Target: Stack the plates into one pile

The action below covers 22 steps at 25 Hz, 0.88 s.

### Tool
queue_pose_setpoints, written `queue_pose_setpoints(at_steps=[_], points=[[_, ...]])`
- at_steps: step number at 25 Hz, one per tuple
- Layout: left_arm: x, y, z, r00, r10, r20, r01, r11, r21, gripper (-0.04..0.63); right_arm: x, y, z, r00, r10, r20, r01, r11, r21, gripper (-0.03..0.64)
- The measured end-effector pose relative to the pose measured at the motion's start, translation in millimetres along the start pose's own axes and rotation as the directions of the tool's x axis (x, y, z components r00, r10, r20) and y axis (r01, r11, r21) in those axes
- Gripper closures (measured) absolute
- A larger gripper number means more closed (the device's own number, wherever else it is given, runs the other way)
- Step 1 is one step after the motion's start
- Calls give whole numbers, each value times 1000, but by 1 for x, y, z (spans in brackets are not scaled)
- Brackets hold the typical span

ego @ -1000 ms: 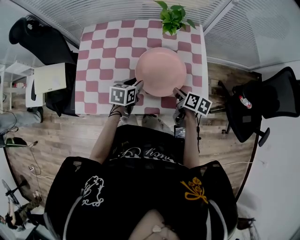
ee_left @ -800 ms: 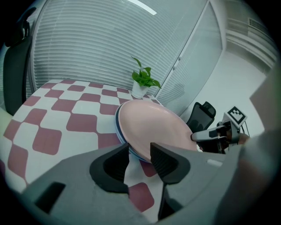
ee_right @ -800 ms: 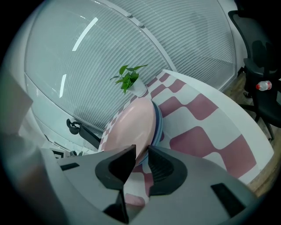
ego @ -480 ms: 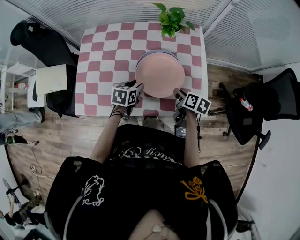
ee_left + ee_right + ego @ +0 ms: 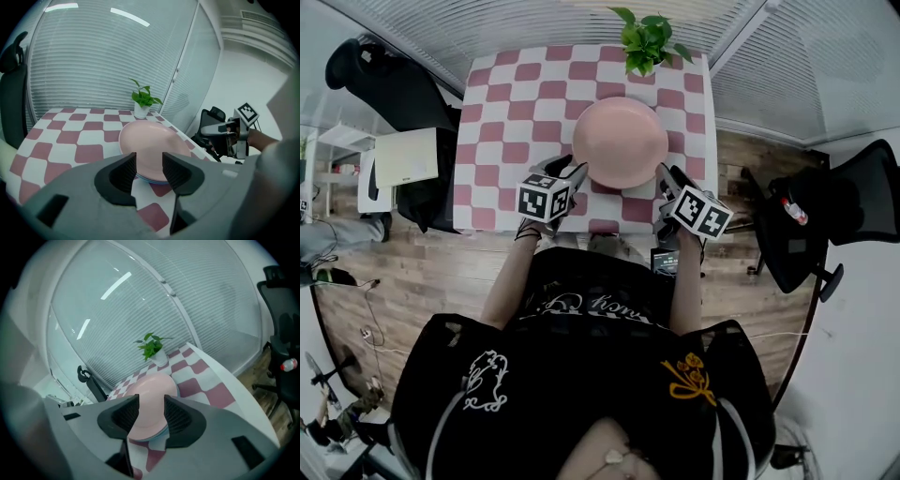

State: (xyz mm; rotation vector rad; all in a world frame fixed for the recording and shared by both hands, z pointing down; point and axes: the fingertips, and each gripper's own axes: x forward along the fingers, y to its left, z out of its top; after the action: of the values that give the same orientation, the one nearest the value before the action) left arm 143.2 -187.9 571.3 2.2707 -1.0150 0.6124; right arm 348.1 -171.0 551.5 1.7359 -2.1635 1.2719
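Opening beside the stacked pink plates [image 5: 620, 141] on the checked desk [image 5: 502, 112], the left gripper [image 5: 149, 169] and right gripper [image 5: 151, 411] are gripping nothing, jaws widening.

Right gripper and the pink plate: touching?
Apart. The left gripper view shows a clear gap between the right gripper and the pink plate; its jaws are opening, with nothing between them.

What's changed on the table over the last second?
The pink plate was set down on the bluish plate. The left tool and right tool let it go and drew back; their jaws are opening, nothing between them. The potted plant stayed put.
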Motion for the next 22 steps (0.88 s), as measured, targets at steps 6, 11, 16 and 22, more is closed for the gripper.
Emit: queue_pose_setpoints(at_steps=[6, 11, 16, 22], points=[[-28, -20, 29, 994, -8, 109, 2, 999, 53, 422, -11, 59, 16, 989, 134, 69, -109, 952, -285, 469], [-54, -38, 44, 984, -25, 174, 7, 994, 106, 422, -13, 86, 2, 977, 203, 63, -171, 926, -336, 491], [-76, -43, 53, 974, -34, 226, 10, 994, 109, 423, -14, 103, -9, 974, 220, 49, -187, 911, -368, 522], [-101, -36, 38, 968, -47, 245, 21, 994, 107, 423, -19, 135, -22, 969, 241, 52, -199, 891, -409, 556]])
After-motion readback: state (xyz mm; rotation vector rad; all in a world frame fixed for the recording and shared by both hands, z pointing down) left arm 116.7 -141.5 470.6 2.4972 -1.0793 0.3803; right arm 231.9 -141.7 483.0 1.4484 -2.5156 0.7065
